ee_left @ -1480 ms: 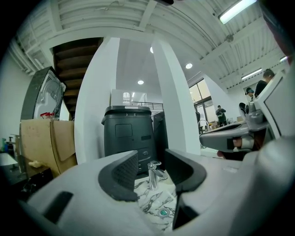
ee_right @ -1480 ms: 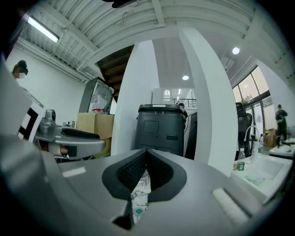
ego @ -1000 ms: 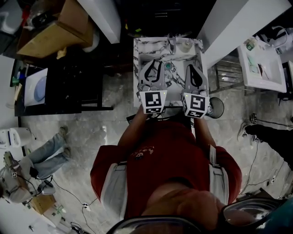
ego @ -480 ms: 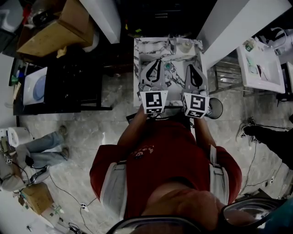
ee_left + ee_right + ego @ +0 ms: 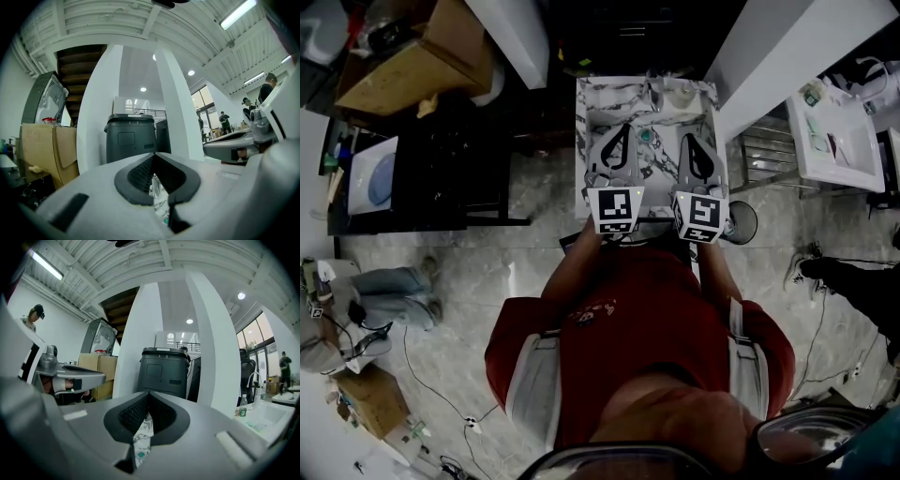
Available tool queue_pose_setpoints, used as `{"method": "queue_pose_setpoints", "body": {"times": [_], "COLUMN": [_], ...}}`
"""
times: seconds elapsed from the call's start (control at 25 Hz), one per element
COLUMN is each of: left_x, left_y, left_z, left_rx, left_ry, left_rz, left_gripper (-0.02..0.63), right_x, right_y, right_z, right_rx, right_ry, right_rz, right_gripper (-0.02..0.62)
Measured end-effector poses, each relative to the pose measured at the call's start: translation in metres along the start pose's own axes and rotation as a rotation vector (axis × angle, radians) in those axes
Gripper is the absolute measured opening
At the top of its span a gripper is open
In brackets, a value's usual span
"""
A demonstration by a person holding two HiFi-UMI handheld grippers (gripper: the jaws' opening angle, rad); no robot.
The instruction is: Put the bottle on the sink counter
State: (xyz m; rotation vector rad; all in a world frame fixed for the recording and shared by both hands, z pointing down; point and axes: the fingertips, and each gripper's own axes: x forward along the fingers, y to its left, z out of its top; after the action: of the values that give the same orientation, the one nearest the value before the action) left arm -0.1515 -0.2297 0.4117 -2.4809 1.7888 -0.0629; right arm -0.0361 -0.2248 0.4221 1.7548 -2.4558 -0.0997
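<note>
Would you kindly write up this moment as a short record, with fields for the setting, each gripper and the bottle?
setting: person in a red shirt at a marbled sink counter
left gripper: level over the counter, jaws have just closed, shut, nothing between them
right gripper: level beside it, shut, empty
bottle: small teal-capped item between the grippers, likely the bottle, untouched; on rim or in basin cannot be told

**Change over the last second.** Left gripper (image 5: 623,129): the jaws, apart earlier, have just been closing and now meet at the tips with nothing between them. Bystander's legs (image 5: 394,283), lower left of the head view: now further left than before.
</note>
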Motion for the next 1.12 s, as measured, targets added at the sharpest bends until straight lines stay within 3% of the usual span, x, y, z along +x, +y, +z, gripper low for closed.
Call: {"method": "queue_pose_setpoints", "body": {"times": [1.12], "left_x": [0.0011], "left_y": [0.0024], "left_z": [-0.0025], "left_rx": [-0.013], "left_ry": [0.007], "left_rz": [0.003], "left_gripper": [0.002], "right_x": [0.0001], "right_y": [0.0017], "right_z": [-0.0055], "right_rx": [-0.018], "right_ry": [0.021], "right_rz": [0.007], "right_gripper": [0.003]}}
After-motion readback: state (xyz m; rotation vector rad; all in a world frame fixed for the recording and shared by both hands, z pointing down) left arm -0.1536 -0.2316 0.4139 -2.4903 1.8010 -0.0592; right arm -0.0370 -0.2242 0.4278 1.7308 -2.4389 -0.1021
